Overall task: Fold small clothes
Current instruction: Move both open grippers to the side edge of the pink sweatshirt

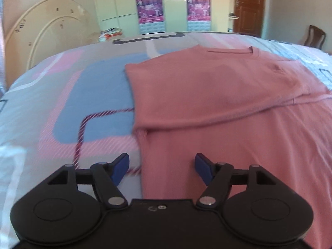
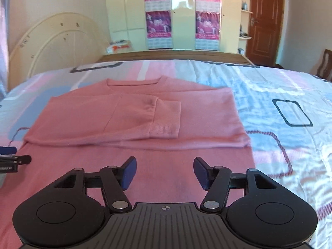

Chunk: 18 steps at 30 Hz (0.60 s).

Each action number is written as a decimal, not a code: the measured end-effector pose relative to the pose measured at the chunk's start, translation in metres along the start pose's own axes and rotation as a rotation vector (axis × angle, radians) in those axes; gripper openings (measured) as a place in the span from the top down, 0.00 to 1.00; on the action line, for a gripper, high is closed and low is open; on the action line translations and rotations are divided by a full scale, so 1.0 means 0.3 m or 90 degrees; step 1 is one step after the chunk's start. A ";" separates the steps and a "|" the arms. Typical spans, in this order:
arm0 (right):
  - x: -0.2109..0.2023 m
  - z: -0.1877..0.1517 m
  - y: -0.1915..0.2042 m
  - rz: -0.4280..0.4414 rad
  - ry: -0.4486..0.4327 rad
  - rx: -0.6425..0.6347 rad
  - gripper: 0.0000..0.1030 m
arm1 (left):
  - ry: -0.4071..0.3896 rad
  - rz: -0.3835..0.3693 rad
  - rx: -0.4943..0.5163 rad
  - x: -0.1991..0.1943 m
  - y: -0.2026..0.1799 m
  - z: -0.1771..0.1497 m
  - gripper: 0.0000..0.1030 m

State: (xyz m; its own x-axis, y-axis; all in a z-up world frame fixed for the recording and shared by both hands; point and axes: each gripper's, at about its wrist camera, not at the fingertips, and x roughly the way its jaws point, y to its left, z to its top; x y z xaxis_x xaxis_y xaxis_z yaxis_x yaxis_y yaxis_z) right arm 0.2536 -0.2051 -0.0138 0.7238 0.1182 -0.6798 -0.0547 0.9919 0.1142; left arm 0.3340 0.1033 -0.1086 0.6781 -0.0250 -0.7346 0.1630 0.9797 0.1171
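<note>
Clearly soft and limp, the pink sweater (image 2: 132, 114) lies flat on the bed (image 2: 280, 83), sleeves folded across the chest. Both grippers, left (image 1: 161, 166) and right (image 2: 165, 172), hover with jaws spread, empty; pinch the near hem corners.

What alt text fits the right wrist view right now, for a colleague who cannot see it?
A pink sweater lies flat on a patterned bedsheet, both sleeves folded across its chest. The open right gripper hovers over its lower body, holding nothing. The left gripper shows at the left edge.
</note>
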 end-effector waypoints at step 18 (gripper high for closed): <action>-0.279 -0.370 -0.423 0.072 0.062 0.122 0.42 | 0.028 0.041 -0.095 -0.356 -0.134 -0.343 0.32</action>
State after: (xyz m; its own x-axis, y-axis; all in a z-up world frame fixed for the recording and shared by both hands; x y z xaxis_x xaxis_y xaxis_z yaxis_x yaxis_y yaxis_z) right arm 0.1236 -0.3359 -0.0520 0.6501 0.2418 -0.7204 0.0061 0.9464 0.3231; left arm 0.1813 0.0871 -0.1036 0.6511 0.0451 -0.7577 0.0094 0.9977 0.0674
